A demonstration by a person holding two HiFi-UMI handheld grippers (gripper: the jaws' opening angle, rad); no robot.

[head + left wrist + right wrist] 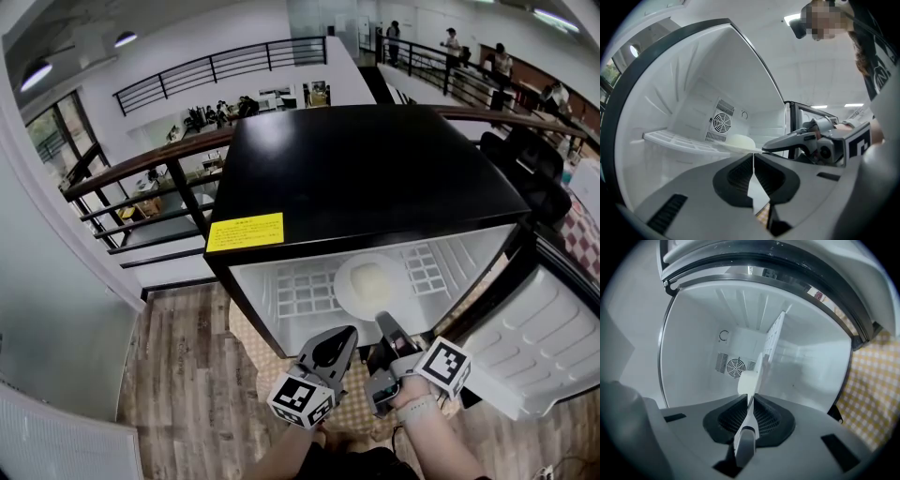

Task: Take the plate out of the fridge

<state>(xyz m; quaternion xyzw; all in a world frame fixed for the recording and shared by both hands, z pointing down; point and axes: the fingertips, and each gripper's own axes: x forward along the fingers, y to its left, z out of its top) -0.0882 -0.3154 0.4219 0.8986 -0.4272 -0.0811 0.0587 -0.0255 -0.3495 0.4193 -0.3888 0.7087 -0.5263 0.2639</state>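
The right tongs were clamped on the near rim of the white plate, which ran edge-on between them. The left tongs were pressed together with nothing in them, just beside the right ones at the opening. The plate, carrying a pale lump, lay on the white grid shelf inside the black-topped fridge, whose door stood swung wide. The grasp looked made. Left to do was drawing the plate off the shelf and clear of the fridge.
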